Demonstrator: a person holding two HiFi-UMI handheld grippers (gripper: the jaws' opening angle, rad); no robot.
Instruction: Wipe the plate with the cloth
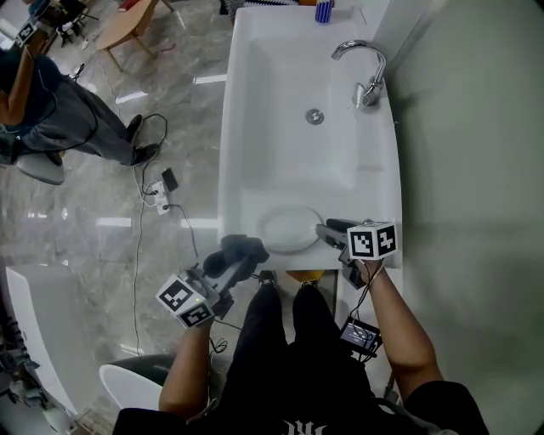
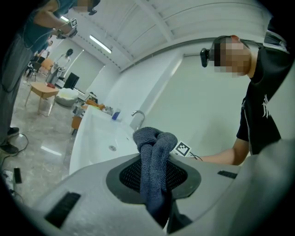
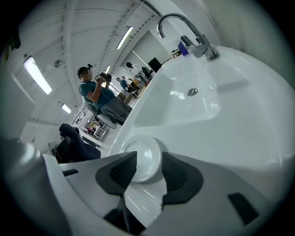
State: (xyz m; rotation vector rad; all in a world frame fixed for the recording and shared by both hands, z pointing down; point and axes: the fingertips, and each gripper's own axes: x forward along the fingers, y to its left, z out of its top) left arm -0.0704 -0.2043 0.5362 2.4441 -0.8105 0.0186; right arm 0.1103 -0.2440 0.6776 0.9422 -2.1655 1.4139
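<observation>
A white plate (image 1: 287, 228) lies flat on the near ledge of the white sink (image 1: 255, 127). My right gripper (image 1: 330, 231) reaches its right edge from the right. In the right gripper view the plate (image 3: 140, 156) shows in the gap between the dark pads (image 3: 120, 171), and the right gripper (image 3: 147, 173) stands open around its near rim. A dark blue-grey cloth (image 1: 240, 253) hangs bunched just left of the plate, off the sink's front edge. My left gripper (image 2: 154, 179) is shut on this cloth (image 2: 154, 152), whose knotted end sticks up past the jaws.
A chrome faucet (image 1: 361, 72) and the drain (image 1: 314, 116) are at the basin's far end, with a blue cup (image 1: 324, 10) behind. On the floor to the left lie cables and a power strip (image 1: 157, 191); a person (image 1: 59, 115) sits further left.
</observation>
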